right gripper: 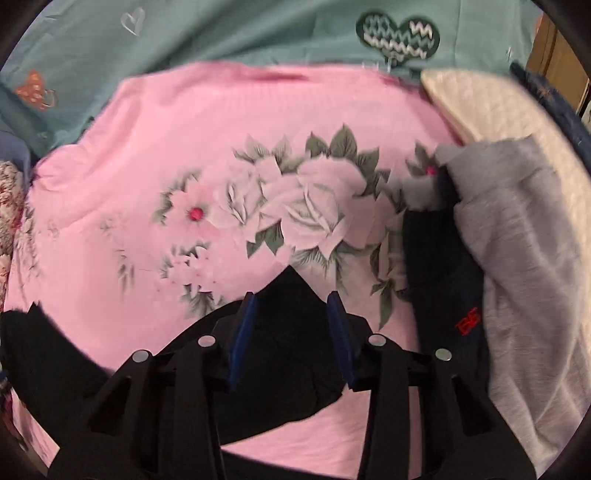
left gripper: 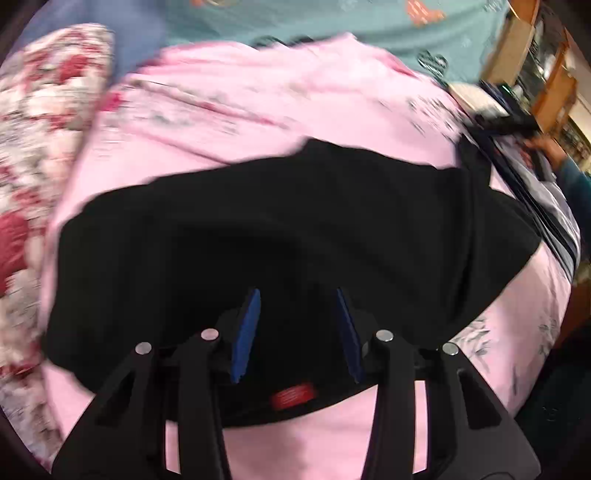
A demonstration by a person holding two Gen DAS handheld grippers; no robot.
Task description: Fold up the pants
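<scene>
Lying spread across a pink floral bedsheet, the black fabric pants reach the bed's near edge, a small red label showing at their near hem. The left gripper hangs over them with its blue-padded fingers set apart; black cloth fills the gap, but I cannot tell whether any is pinched. The right gripper likewise has its fingers spread, a pointed fold of the pants lying between them. Toward the bed's right edge sit a grey garment and a dark navy one with red stitching. A teal patterned sheet covers the far side.
</scene>
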